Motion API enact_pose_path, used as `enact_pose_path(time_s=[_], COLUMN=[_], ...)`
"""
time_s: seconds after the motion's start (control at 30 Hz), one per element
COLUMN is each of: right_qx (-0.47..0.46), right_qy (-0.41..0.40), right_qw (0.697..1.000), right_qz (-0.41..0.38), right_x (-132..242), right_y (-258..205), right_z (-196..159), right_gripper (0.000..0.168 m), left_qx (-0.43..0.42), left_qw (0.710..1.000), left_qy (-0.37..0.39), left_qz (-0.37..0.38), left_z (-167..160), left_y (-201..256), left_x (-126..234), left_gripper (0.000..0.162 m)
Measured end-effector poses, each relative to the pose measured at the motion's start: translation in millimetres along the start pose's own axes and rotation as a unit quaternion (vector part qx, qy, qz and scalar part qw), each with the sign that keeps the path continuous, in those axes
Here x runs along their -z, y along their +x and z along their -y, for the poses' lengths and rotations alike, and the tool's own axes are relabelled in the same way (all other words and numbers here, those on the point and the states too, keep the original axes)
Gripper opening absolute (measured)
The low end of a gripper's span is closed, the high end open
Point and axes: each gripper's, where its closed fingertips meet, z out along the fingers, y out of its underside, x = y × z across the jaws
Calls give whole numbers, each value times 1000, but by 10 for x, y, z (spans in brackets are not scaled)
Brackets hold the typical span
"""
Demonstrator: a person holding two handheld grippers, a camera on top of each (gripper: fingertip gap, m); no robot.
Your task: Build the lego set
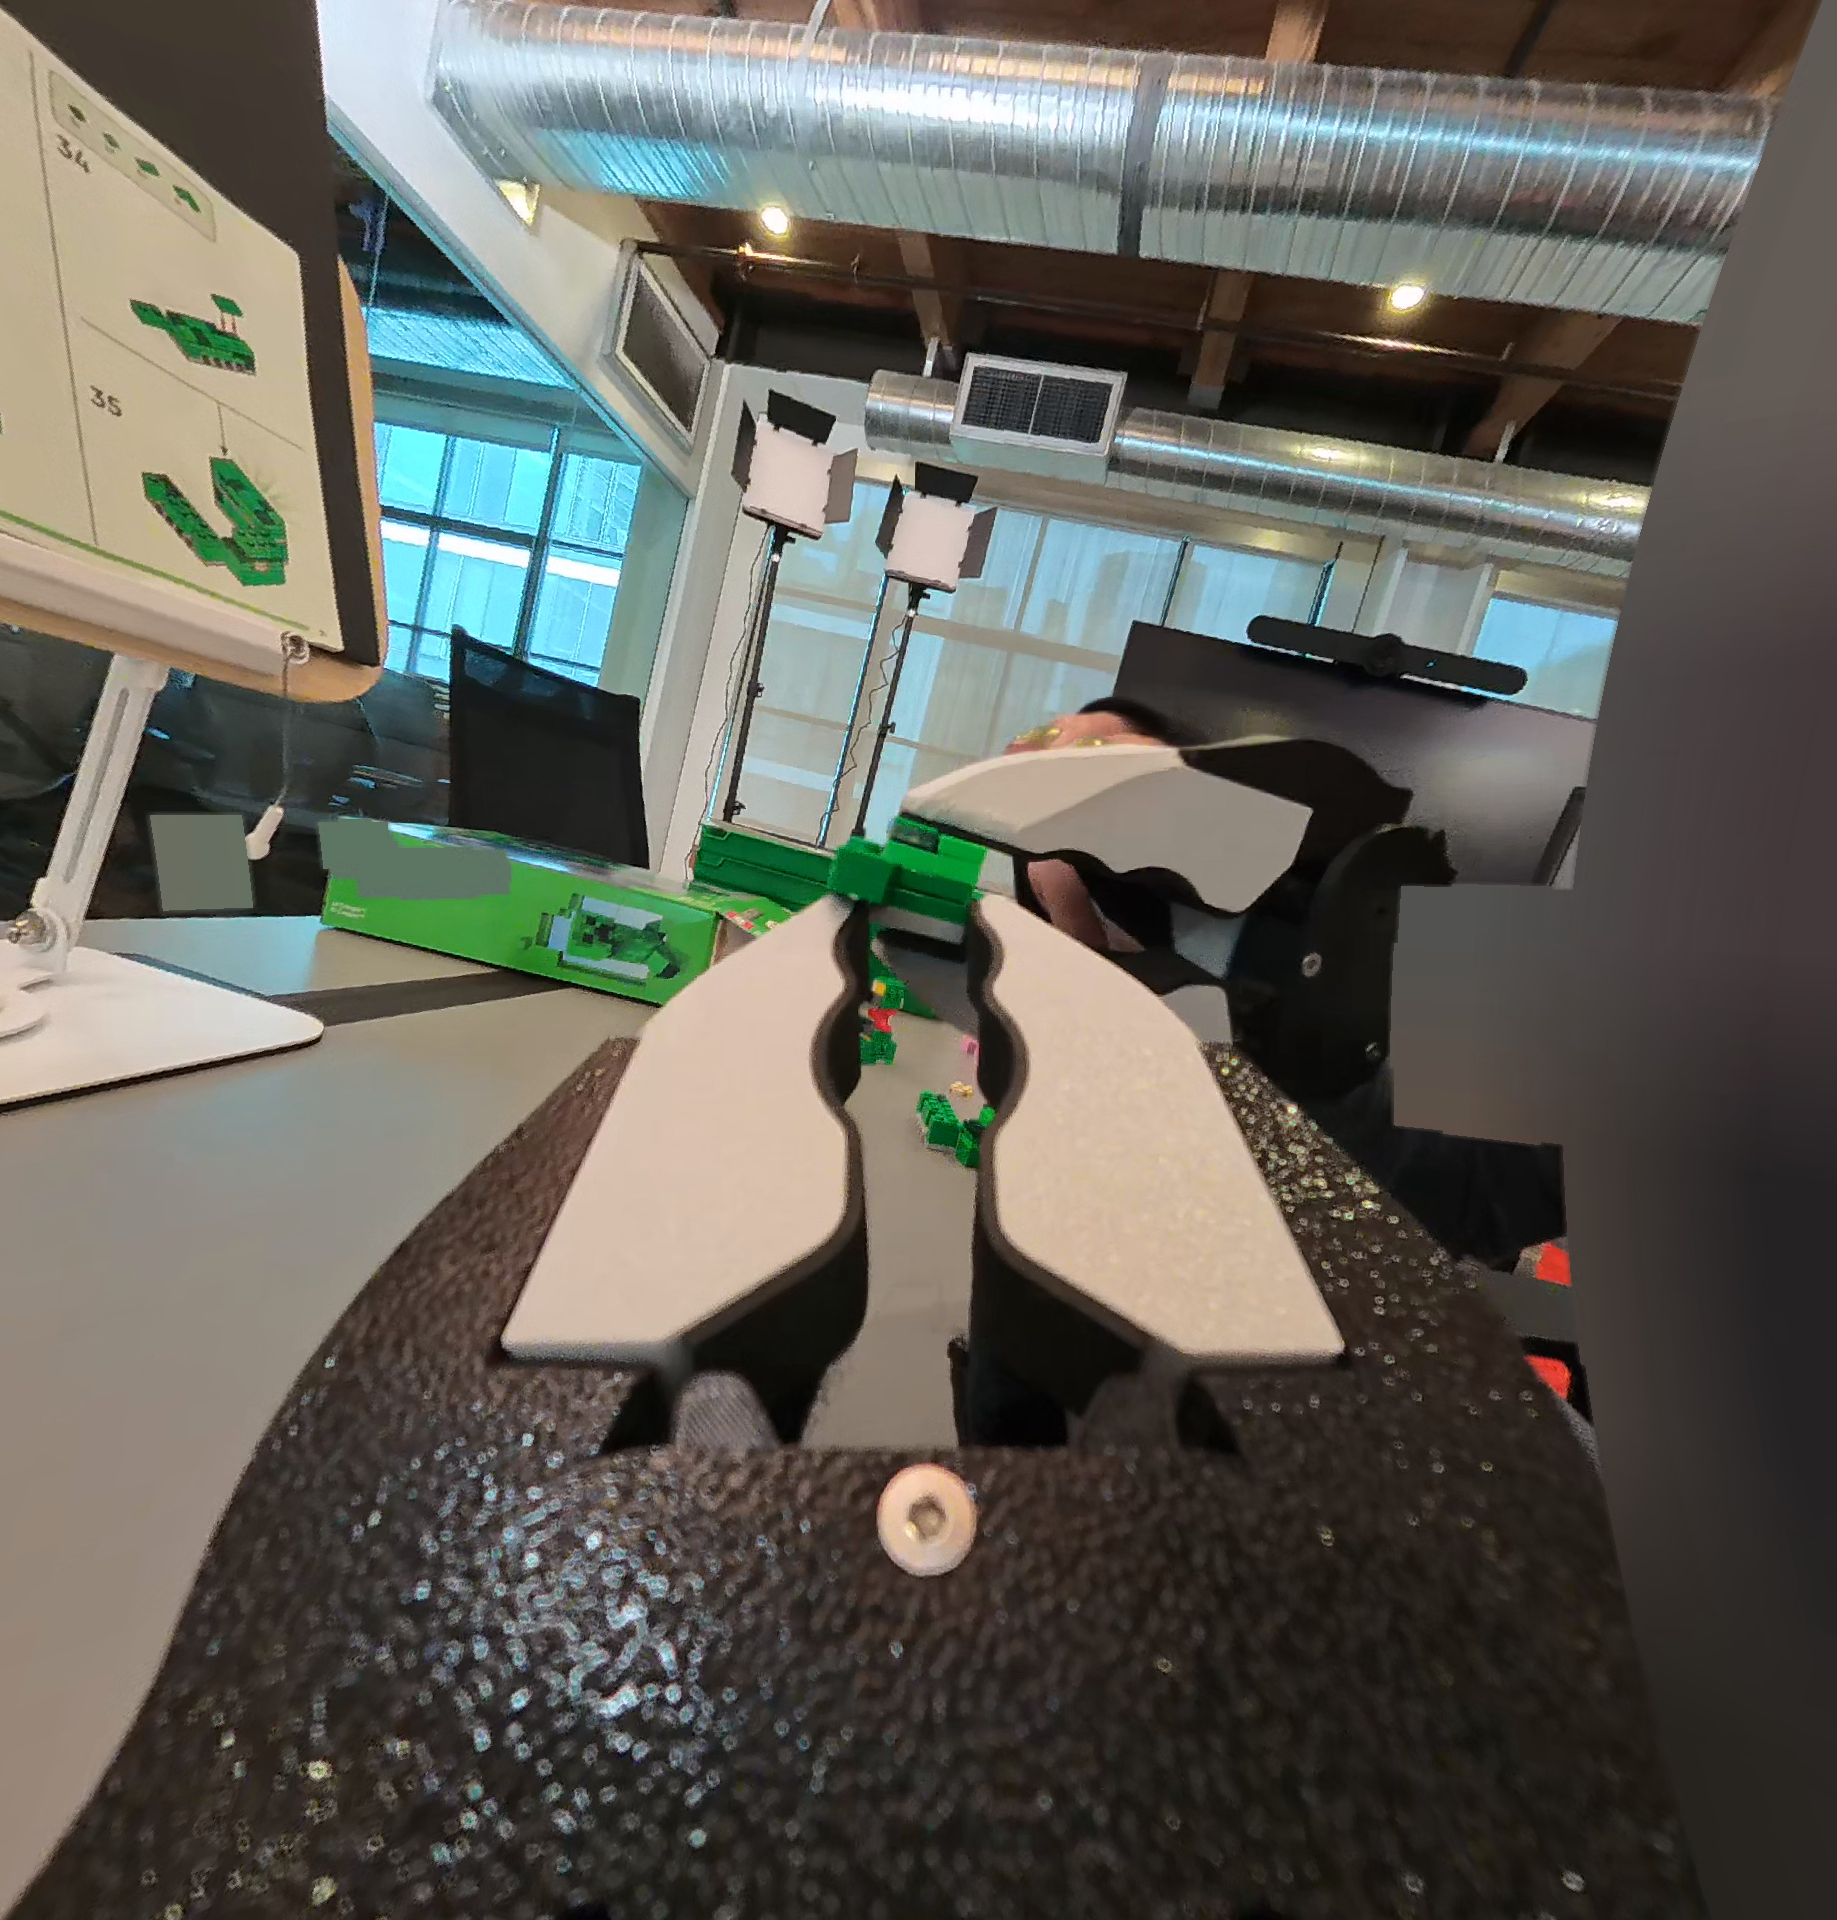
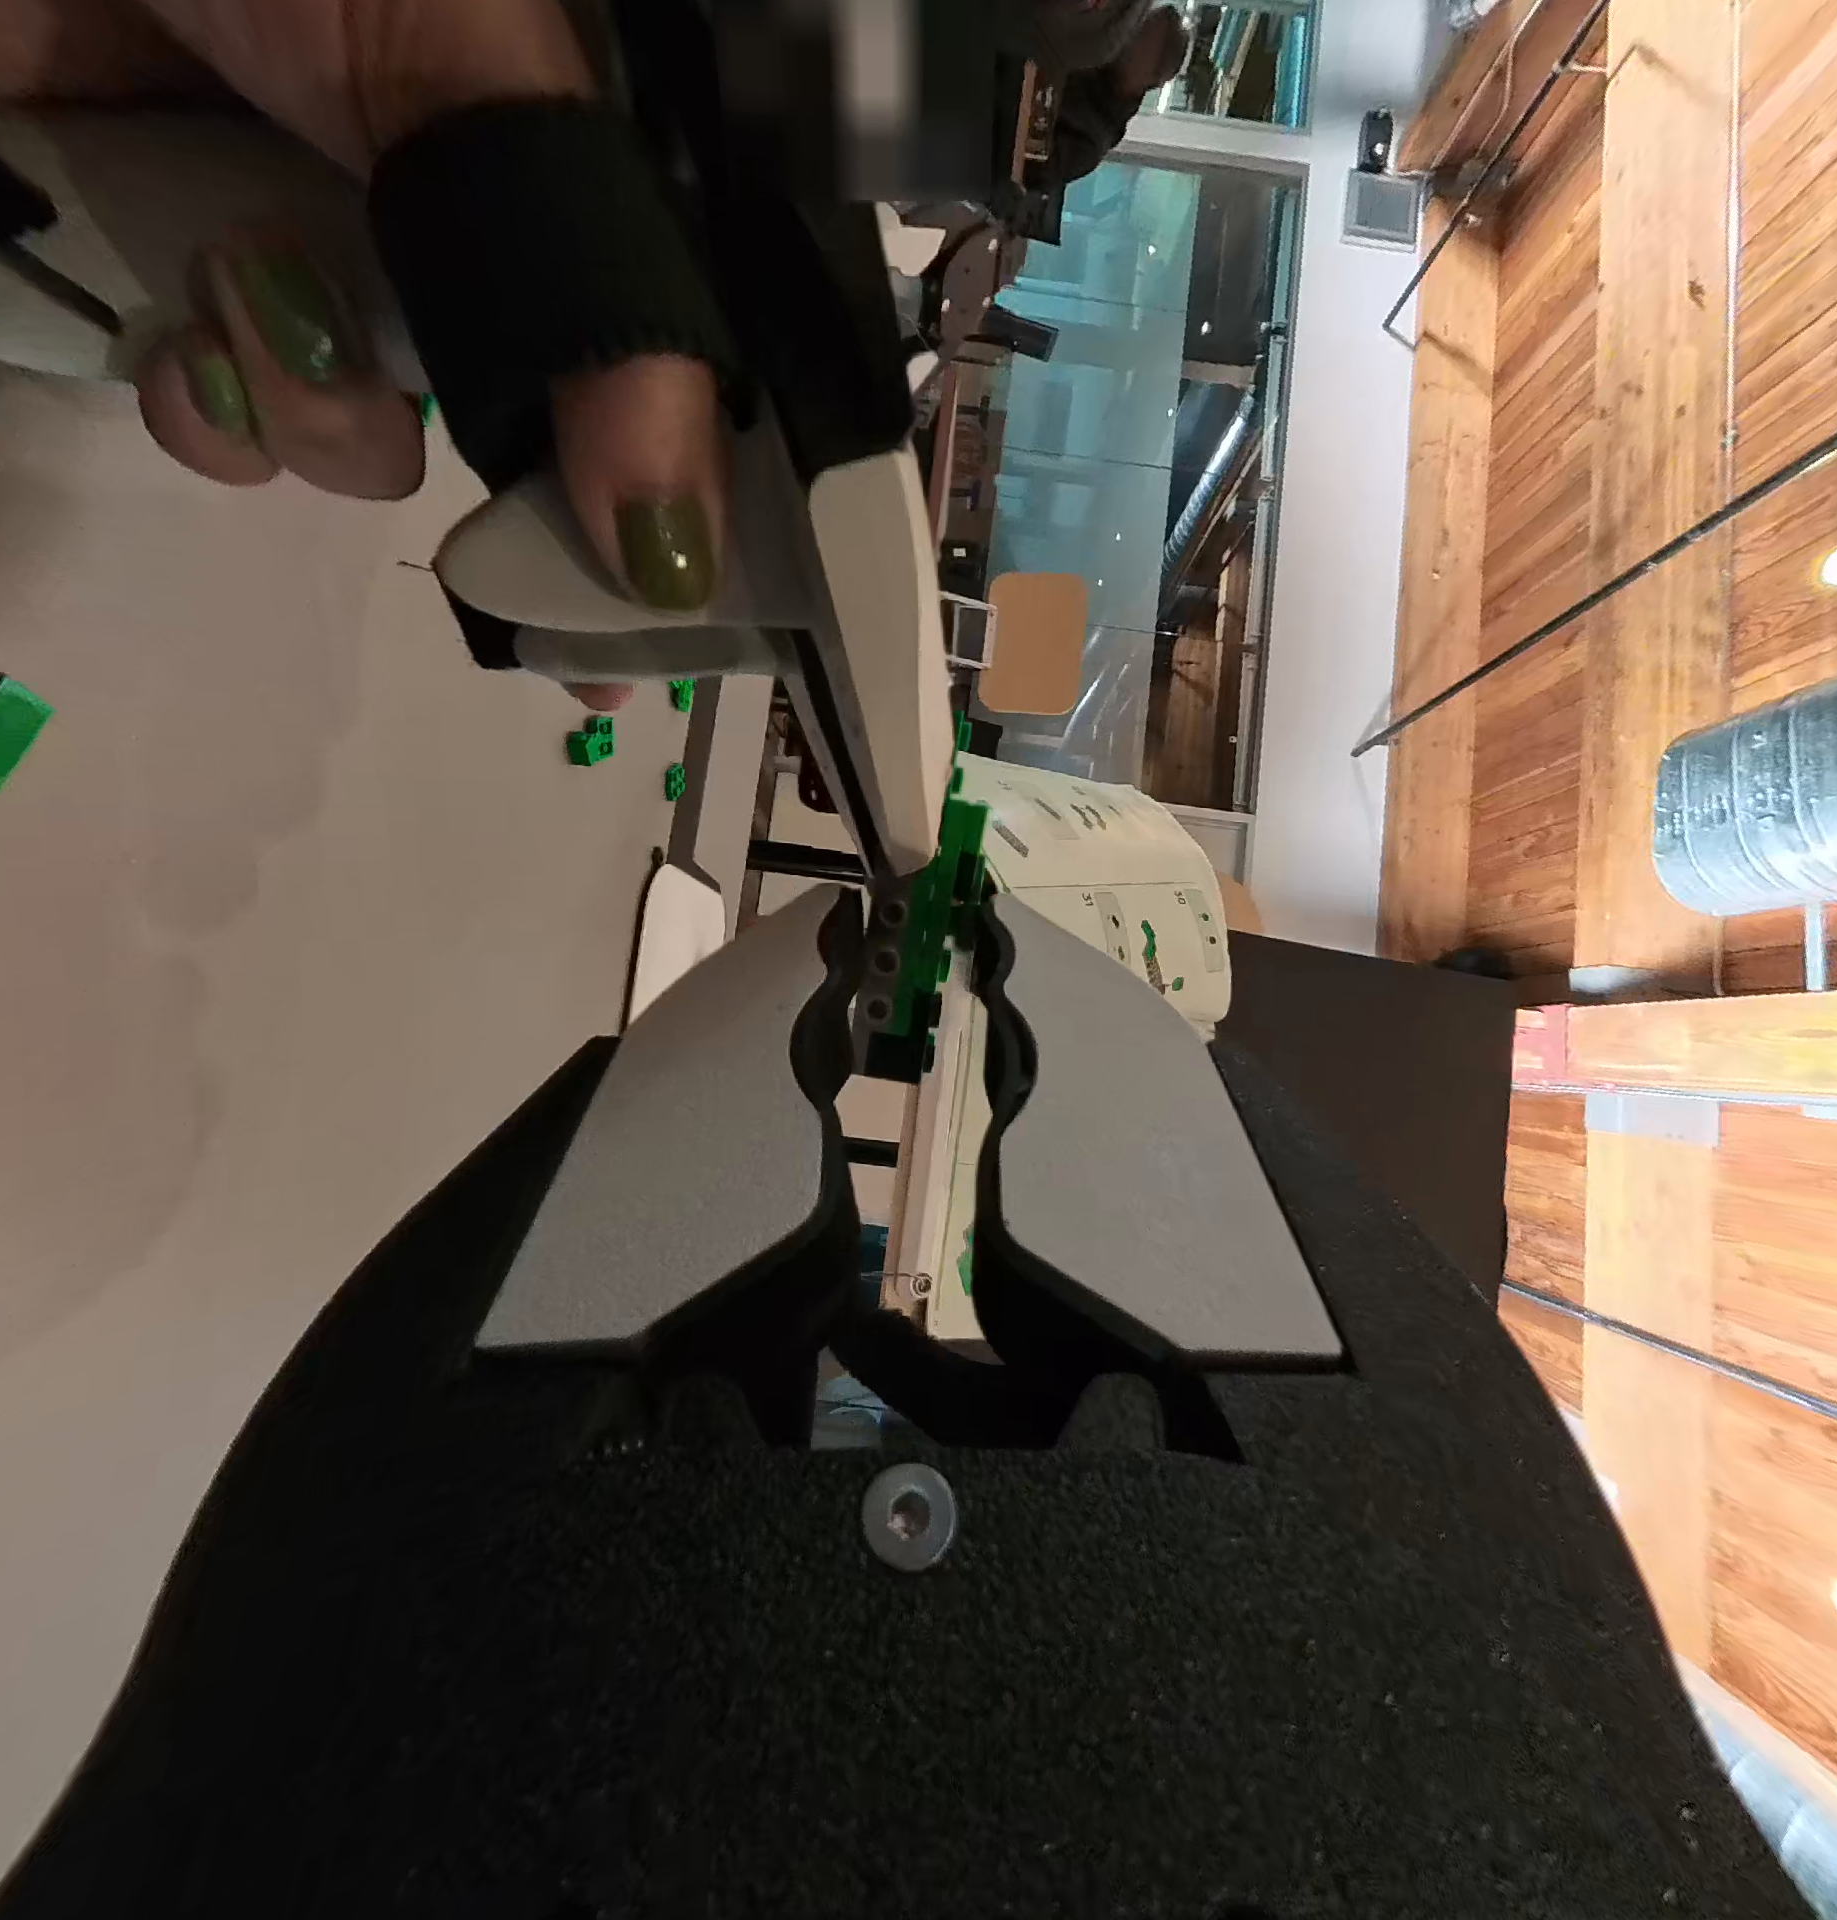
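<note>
i work in a loft-style studio office: exposed ducts, timber ceiling, light panels, grey table.

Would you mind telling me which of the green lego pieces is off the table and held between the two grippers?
The green lego assembly, clamped by the left gripper and right gripper; the loose green bricks lie on the table.

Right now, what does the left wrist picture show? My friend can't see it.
Two grippers, the left gripper and the right gripper, both pinch a green lego build above a grey table. Loose bricks and a green box lie behind.
</note>
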Motion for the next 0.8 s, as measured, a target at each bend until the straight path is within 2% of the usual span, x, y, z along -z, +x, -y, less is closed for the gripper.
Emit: enact_pose_path(time_s=[0.23,0.7,0.8], right_qx=[-21,-66,-127], right_qy=[-1,5,22], right_qw=[1000,998,992], right_qz=[-9,14,16], right_x=[6,-26,-19], right_y=[-7,-35,-10], right_z=[17,18,47], right_gripper=[25,18,18], left_qx=[-3,4,3], left_qw=[1000,1000,1000], left_qy=[-19,-18,-8], left_qz=[3,-3,-10], left_z=[-51,-51,-22], left_y=[4,16,33], left_x=[-28,-23,-14], left_gripper=[17,17,17])
